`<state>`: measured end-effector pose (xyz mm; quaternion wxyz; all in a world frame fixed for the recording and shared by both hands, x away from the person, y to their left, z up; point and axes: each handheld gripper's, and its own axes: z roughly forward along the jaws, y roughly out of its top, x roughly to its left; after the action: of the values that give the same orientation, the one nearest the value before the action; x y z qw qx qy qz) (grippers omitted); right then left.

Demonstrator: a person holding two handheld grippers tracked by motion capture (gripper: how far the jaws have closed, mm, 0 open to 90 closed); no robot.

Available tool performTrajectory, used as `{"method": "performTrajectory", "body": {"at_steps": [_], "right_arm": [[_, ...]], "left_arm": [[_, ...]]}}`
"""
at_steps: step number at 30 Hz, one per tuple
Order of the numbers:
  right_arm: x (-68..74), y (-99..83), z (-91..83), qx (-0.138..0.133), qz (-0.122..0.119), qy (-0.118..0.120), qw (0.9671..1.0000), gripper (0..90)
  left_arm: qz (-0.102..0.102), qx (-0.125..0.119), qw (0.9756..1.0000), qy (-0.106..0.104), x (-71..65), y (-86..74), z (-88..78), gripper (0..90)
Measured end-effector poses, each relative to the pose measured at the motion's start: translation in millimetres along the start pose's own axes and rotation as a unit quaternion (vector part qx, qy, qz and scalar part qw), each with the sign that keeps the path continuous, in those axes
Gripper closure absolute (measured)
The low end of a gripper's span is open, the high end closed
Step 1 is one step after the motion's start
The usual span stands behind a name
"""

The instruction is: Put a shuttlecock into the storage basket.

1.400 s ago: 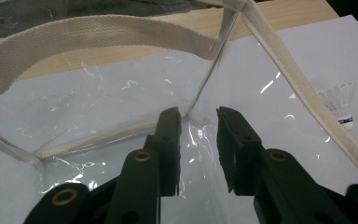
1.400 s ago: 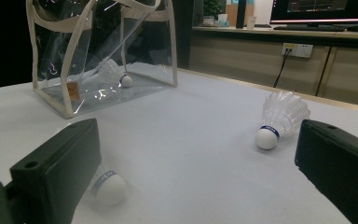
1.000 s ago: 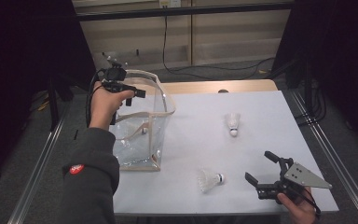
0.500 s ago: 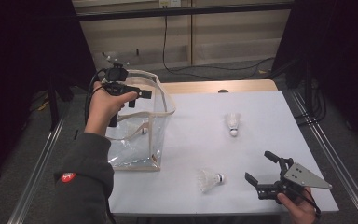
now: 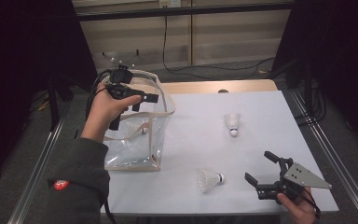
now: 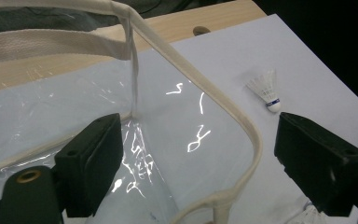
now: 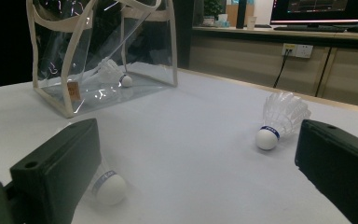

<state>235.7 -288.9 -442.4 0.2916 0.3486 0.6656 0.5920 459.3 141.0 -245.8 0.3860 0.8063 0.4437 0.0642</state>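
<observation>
A clear plastic bag [image 5: 135,149] with beige trim [image 6: 200,88] stands open at the table's left. Inside it lies a shuttlecock [image 7: 114,74]. My left gripper [image 5: 144,102] hovers over the bag's mouth. Its jaws have just been opening and stand wide apart, with nothing gripped [image 6: 207,163]; the bag's rim lies below them. A second shuttlecock [image 5: 233,123] [image 6: 266,88] [image 7: 282,119] lies mid-table. A third [image 5: 209,179] [image 7: 105,186] rests near the front edge, just left of my right gripper [image 5: 262,167], which is open and holds nothing [image 7: 200,172].
The white tabletop [image 5: 261,112] ends in a wooden strip [image 5: 214,86] at the back. Metal rails [image 5: 326,158] run along both sides. Cables [image 5: 168,46] hang behind the table, and dark curtains flank it.
My left gripper has lifted a little above the bag and its jaws have spread wider. The right gripper and the two shuttlecocks on the table have not moved.
</observation>
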Motion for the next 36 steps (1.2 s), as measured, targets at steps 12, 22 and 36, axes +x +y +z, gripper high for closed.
{"method": "performTrajectory", "body": {"at_steps": [12,22,36], "right_arm": [[0.0,0.0,0.0,0.000,0.000,0.001,1.0000,0.0],[0.4,0.2,-0.1,0.000,-0.001,0.004,1.0000,0.0],[0.8,0.0,0.2,0.001,-0.003,0.006,1.0000,0.0]], "left_arm": [[0.015,0.007,0.9996,-0.023,-9.9,-2.1,0.4,13.4],[0.027,0.010,0.9990,-0.035,-17.5,-4.2,0.8,13.3],[0.047,0.008,0.9972,-0.057,-31.8,-8.7,0.0,13.3]]}}
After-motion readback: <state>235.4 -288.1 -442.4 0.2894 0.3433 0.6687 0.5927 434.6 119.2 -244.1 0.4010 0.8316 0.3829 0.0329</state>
